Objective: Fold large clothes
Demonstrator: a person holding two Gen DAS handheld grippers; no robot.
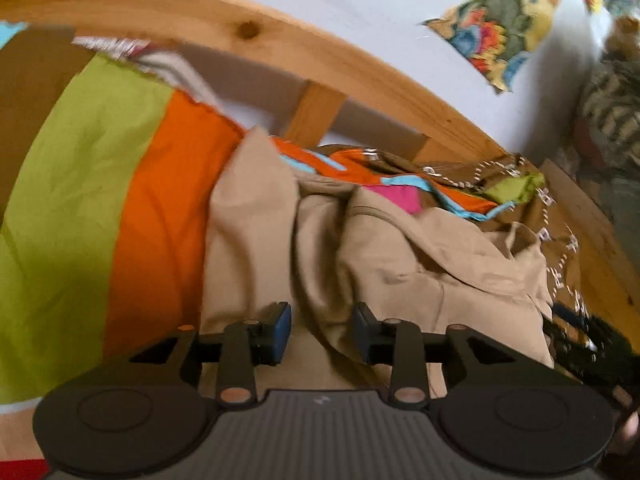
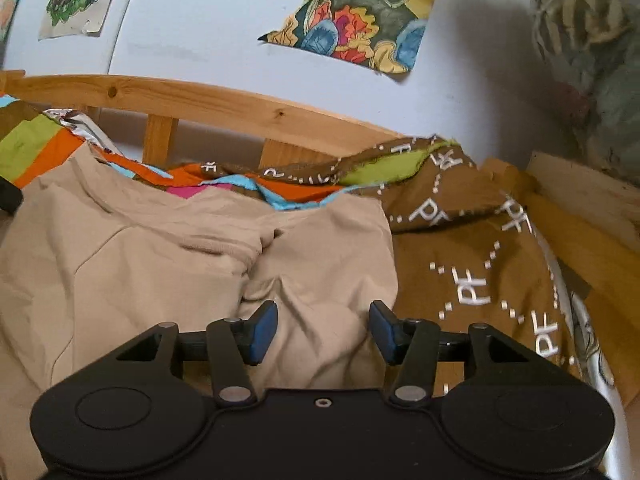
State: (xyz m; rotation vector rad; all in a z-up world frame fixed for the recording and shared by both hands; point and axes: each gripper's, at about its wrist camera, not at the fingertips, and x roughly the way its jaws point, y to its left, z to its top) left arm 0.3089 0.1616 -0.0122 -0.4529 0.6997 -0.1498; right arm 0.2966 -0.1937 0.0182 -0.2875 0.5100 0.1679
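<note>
A large beige garment (image 1: 380, 264) lies crumpled on a bed with a striped cover. In the left wrist view my left gripper (image 1: 322, 330) is open just over a fold of it, with cloth showing in the gap between the blue pads. The same beige garment (image 2: 168, 248) fills the left and middle of the right wrist view. My right gripper (image 2: 323, 330) hangs open above its right part, near its edge, and holds nothing. Whether either gripper touches the cloth is unclear.
The bed cover (image 1: 80, 208) has green, orange and brown stripes; a brown part with white letters (image 2: 472, 264) is bunched to the right. A wooden bed rail (image 2: 224, 100) runs behind, before a white wall with colourful paper pictures (image 2: 360, 20). A soft toy (image 2: 592, 56) sits far right.
</note>
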